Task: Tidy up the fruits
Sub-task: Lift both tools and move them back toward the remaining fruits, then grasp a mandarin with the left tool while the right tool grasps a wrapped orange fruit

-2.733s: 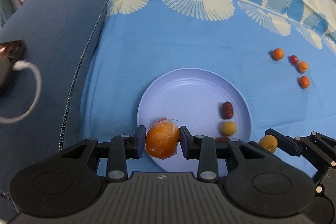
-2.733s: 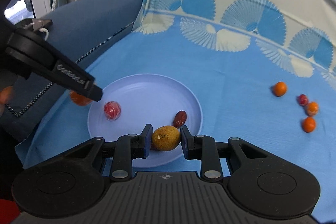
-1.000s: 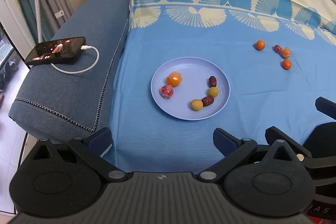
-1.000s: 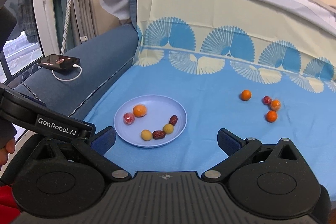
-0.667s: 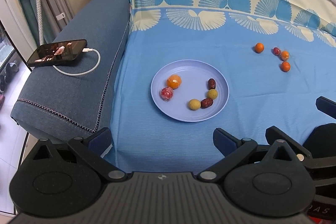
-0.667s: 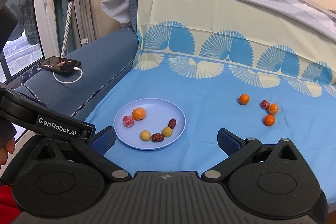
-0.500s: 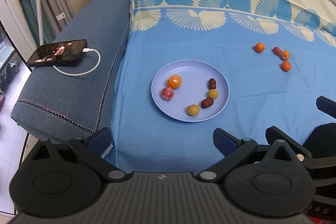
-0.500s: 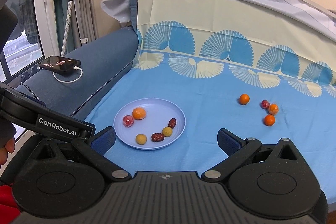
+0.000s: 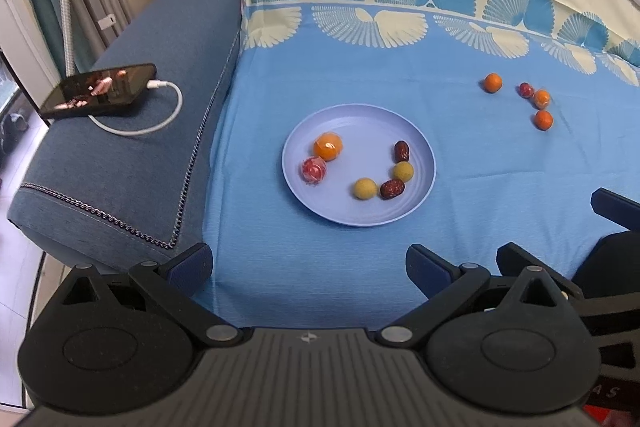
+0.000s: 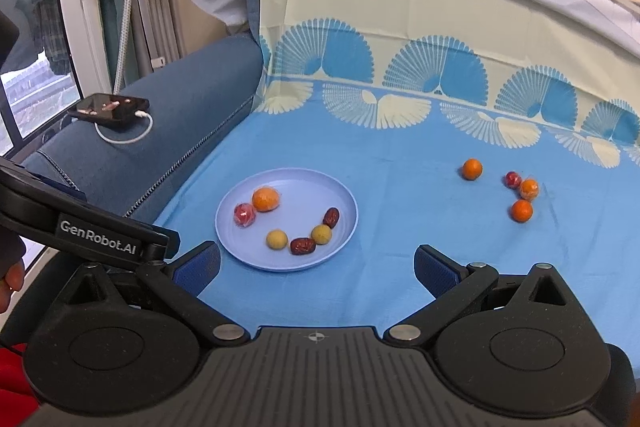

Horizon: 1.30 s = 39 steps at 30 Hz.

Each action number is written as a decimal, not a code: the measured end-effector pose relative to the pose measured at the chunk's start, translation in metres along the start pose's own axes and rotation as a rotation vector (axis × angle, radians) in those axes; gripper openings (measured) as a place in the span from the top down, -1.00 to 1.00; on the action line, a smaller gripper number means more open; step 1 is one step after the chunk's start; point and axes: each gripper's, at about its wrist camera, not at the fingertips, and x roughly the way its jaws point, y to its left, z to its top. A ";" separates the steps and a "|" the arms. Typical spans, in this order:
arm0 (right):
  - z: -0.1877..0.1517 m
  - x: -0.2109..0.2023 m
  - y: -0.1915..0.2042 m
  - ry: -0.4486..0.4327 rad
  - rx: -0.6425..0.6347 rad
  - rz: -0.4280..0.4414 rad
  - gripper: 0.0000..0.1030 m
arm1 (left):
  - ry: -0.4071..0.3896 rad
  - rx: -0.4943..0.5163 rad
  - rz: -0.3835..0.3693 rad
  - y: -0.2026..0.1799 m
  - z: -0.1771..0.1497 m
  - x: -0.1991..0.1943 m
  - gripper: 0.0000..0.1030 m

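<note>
A pale blue plate (image 9: pixel 416 131) (image 10: pixel 344 199) lies on the blue cloth. It holds a wrapped orange (image 9: pixel 328 146) (image 10: pixel 265 199), a wrapped red fruit (image 9: pixel 314 169) (image 10: pixel 244 214), two yellow fruits (image 9: pixel 364 188) (image 9: pixel 403 171) and two dark red dates (image 9: pixel 402 151) (image 9: pixel 391 189). Three small oranges (image 9: pixel 492 82) (image 10: pixel 472 169) and a small red fruit (image 9: pixel 526 90) (image 10: pixel 513 179) lie loose on the cloth at the right. My left gripper (image 9: pixel 308 267) and right gripper (image 10: pixel 316 263) are both open, empty, held back from the plate.
A phone (image 9: pixel 98 90) on a white charging cable (image 9: pixel 160 119) lies on the blue sofa arm at the left. The sofa back, draped in fan-patterned cloth (image 10: pixel 440 67), rises behind. The right gripper's fingers (image 9: pixel 612 205) show at the left wrist view's right edge.
Both grippers let go of their fruit onto the plate, opened wide and pulled back and up. Over the last second one yellow fruit shifted slightly on the plate; the grippers hardly moved.
</note>
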 end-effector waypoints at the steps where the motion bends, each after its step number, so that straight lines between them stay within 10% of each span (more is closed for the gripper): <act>1: 0.000 0.002 -0.002 -0.007 0.003 -0.008 -0.99 | 0.012 0.004 0.001 0.000 0.003 0.004 -0.99; 22: -0.001 0.136 -0.197 -0.042 0.271 -0.445 -0.99 | 0.027 0.181 -0.070 -0.093 0.113 0.101 -0.99; 29: 0.030 0.212 -0.311 0.047 0.387 -0.415 -0.99 | 0.074 0.297 -0.242 -0.183 0.174 0.201 -0.99; 39: 0.045 0.300 -0.368 0.268 0.275 -0.338 -0.99 | 0.072 0.379 -0.251 -0.292 0.236 0.308 -0.99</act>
